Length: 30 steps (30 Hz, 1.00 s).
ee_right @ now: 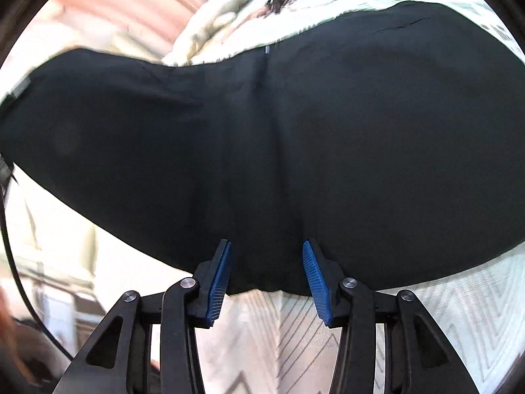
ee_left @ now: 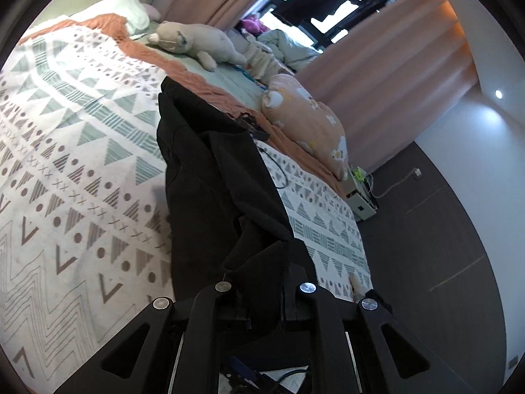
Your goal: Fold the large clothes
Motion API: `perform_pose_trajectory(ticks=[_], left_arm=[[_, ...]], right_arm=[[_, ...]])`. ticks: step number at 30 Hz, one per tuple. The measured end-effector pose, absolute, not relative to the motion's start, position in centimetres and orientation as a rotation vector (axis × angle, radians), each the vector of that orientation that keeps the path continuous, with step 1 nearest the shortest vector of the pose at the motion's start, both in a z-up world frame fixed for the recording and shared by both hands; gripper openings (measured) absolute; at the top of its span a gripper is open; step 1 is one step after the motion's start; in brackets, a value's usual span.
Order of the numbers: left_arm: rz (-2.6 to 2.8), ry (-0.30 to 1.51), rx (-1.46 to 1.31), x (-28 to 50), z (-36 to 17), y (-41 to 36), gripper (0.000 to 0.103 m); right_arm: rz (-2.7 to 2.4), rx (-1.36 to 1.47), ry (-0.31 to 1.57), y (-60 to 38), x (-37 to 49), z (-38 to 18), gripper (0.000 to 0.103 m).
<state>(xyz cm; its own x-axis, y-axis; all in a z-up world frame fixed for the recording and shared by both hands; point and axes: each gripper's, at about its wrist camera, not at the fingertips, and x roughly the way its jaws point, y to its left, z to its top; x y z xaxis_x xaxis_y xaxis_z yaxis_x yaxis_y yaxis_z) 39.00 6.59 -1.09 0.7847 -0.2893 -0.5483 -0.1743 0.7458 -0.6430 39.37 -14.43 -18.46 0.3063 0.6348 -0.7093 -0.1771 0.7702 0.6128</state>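
Observation:
A large black garment (ee_left: 213, 177) lies in a long heap down the patterned bedspread (ee_left: 82, 164). Its near end rises into my left gripper (ee_left: 259, 279), which is shut on the cloth; the fabric hides the fingertips. In the right wrist view the same black garment (ee_right: 295, 131) spreads wide and smooth over the bedspread (ee_right: 256, 328). My right gripper (ee_right: 266, 244) is open, its blue pads (ee_right: 218, 282) standing either side of the garment's near hem without pinching it.
A beige plush toy (ee_left: 193, 41), a peach pillow (ee_left: 311, 121) and a white pillow (ee_left: 131, 10) sit toward the bed's far side. A thin black cable (ee_left: 282, 174) loops beside the garment. The bed edge drops to a dark floor (ee_left: 443, 229) holding a small box (ee_left: 361, 207).

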Motion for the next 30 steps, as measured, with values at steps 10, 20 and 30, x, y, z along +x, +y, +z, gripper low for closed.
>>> perform_pose_trajectory(ticks=[10,20,30], left_arm=[[-0.177,0.759,-0.672,43.5,-1.6,-1.4,0.01],[-0.287,0.952,-0.647,47.8,-8.1,-11.2,0.01],[-0.366,1.045,-0.582,48.7,-11.6,-18.6,0.01]], right_arm=[[0.344,0.702,0.946,-26.9,40.8,-15.7,0.047],[0.139,0.977,0.857,-37.6,40.1,-17.7,0.047],[0.074,1.142,0.803,-42.1,39.5,-18.9,0.047]])
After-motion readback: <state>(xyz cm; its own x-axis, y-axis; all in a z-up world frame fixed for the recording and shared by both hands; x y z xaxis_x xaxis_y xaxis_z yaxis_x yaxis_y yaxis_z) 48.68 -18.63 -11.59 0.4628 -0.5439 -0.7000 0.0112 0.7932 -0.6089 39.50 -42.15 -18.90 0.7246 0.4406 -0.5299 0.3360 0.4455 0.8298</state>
